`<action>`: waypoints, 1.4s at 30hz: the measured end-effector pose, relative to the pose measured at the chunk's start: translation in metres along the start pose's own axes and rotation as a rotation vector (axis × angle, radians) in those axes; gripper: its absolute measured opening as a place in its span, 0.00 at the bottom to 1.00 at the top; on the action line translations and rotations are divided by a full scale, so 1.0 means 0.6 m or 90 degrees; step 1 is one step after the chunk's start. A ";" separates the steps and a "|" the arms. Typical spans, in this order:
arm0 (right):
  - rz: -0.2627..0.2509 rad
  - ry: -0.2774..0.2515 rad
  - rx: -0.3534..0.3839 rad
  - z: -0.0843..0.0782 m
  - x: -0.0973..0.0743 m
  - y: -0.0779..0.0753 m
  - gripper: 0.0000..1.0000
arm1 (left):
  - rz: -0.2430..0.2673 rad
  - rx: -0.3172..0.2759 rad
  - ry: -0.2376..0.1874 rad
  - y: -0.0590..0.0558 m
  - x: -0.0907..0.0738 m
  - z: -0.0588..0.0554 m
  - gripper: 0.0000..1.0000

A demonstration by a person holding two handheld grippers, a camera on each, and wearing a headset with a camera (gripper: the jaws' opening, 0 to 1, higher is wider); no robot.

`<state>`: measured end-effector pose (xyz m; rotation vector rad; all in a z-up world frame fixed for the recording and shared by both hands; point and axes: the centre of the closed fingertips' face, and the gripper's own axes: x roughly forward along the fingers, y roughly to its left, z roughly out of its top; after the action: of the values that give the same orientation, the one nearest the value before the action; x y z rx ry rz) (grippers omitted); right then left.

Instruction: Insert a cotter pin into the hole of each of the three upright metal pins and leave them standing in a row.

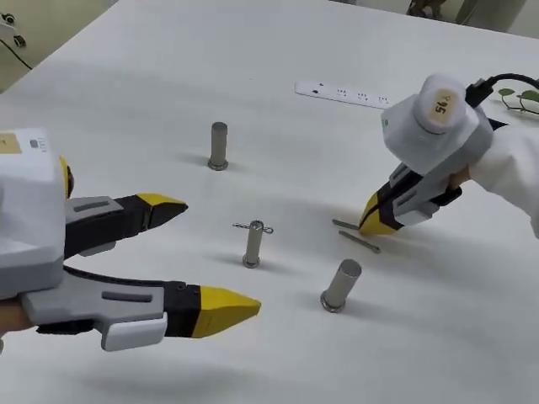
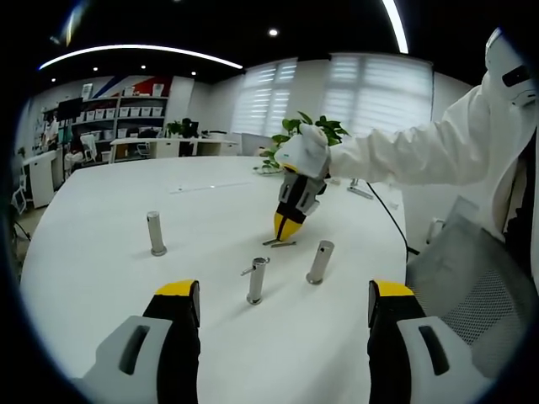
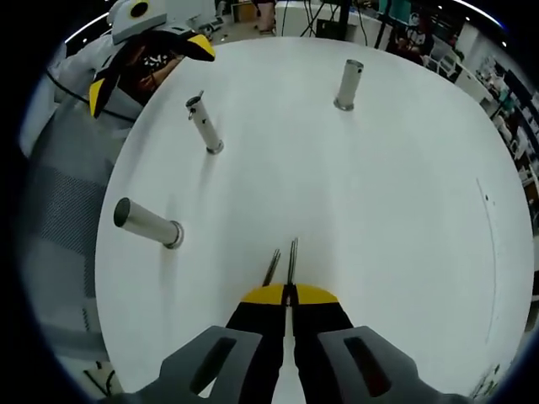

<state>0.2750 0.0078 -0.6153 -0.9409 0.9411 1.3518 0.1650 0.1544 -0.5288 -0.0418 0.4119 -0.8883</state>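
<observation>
Right gripper [image 1: 367, 224] has its tips down on the table [image 1: 126, 76], jaws clenched. In the right gripper view one loose cotter pin [image 3: 292, 259] runs straight into the jaw seam, so it looks pinched by its end. A second cotter pin [image 3: 271, 268] lies just beside it, off one jaw tip. Left gripper [image 1: 222, 256] hovers with jaws released and nothing between them, aimed at the middle pin [image 1: 253, 246], which carries an inserted cotter pin [image 1: 253, 226] through its top hole. Far pin [image 1: 218, 147] and near pin [image 1: 340, 286] stand with no cotter pin in them; near pin is close to the right gripper. By my read one of three is done and this step is the pickup for the next. Risks: the grip is only on the tip of a thin wire, so it could swivel or slip out on lifting. The second cotter pin sits so close it may get dragged or lifted along. The near pin stands on a small base with nothing steadying it, so a sideways push while hunting for the hole could tip it and break the row. The released left gripper sits near the middle pin, so a stray nudge could topple the finished one.
</observation>
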 end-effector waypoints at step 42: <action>-0.259 -0.155 -0.027 0.036 -0.156 0.041 0.00 | -0.027 0.029 0.006 -0.013 0.030 0.042 0.71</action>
<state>0.2497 -0.0043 -0.5202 -0.9168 0.5028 1.1086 0.1782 0.1324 -0.5101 -0.0037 0.4011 -0.9394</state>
